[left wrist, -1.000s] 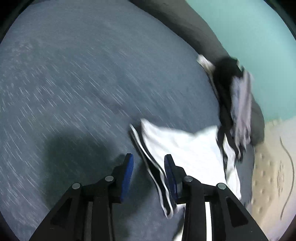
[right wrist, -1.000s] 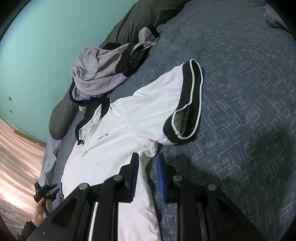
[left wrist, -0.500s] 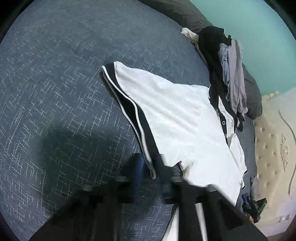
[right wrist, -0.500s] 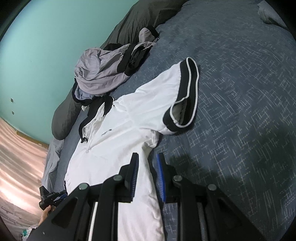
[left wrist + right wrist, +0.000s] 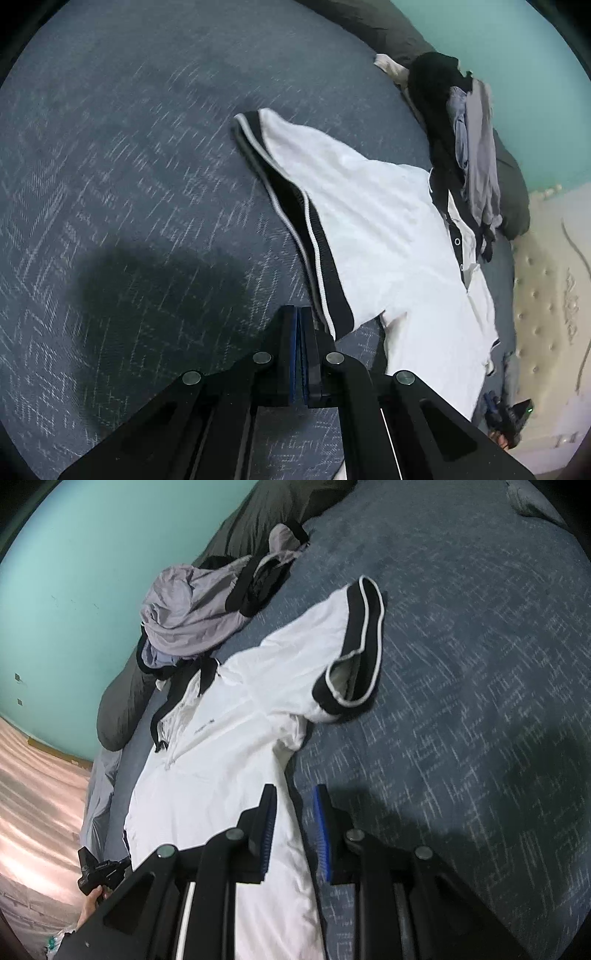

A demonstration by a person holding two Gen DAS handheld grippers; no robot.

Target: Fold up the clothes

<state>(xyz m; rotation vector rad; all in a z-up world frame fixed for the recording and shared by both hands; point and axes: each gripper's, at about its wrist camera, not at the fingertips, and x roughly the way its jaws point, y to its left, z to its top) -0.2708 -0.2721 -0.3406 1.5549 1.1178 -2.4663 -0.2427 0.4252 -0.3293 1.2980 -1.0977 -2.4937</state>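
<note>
Left wrist view: the left gripper has its jaws pressed together at the near corner of the sleeve cuff, the black band with white piping; whether any cloth is caught between them I cannot tell; the white shirt lies spread on the blue bed, its collar toward a heap of grey and black clothes by the green wall. In the right wrist view the right gripper pinches the shirt's side edge, white cloth running between its narrowly parted jaws. The shirt looks light, soft and limp, so it will sag and drag; the doubled cuff band and side seam seem the firmest holds.
</note>
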